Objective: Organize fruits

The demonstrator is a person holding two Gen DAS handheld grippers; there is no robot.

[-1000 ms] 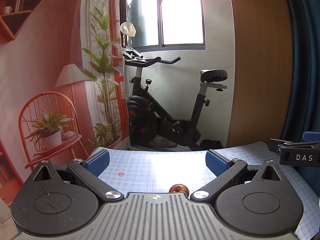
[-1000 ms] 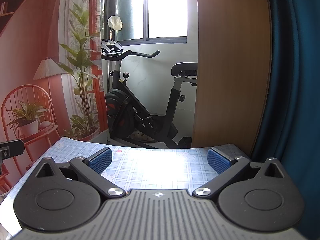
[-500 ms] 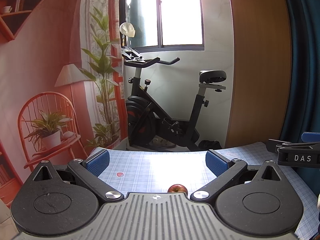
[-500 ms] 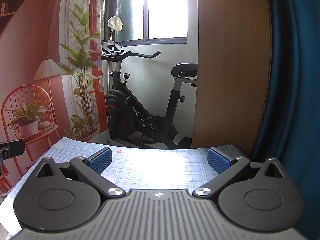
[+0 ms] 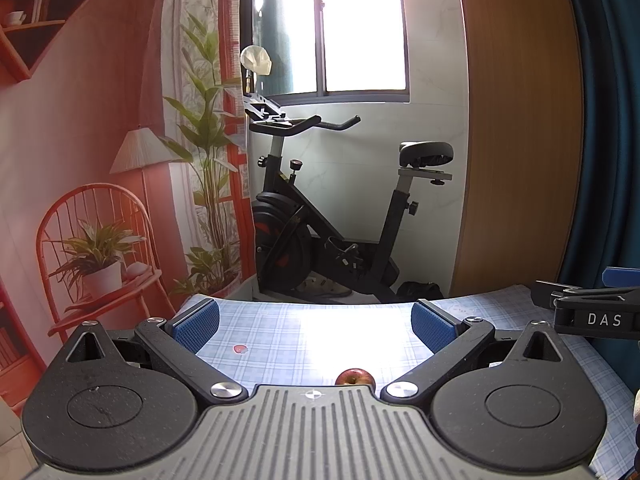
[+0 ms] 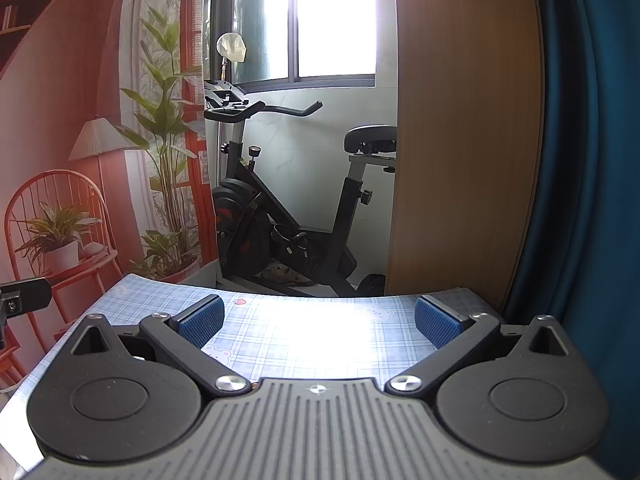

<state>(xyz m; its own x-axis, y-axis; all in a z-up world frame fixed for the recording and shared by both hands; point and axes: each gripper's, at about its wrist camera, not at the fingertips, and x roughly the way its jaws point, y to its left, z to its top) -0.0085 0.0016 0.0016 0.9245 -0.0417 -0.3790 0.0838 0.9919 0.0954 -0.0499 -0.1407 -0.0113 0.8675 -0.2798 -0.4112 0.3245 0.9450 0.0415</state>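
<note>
A red apple (image 5: 355,377) lies on the blue checked tablecloth (image 5: 280,344), mostly hidden behind my left gripper's body. My left gripper (image 5: 316,326) is open and empty, its blue pads wide apart above the table, with the apple low between them. My right gripper (image 6: 318,320) is open and empty over the same cloth (image 6: 304,340). No fruit shows in the right wrist view. The right gripper's side shows at the right edge of the left wrist view (image 5: 592,312).
A black exercise bike (image 5: 320,220) stands beyond the table's far edge, under a bright window. A wooden panel (image 5: 520,140) and blue curtain (image 5: 608,120) are at the right. A printed backdrop with a chair and plants is at the left.
</note>
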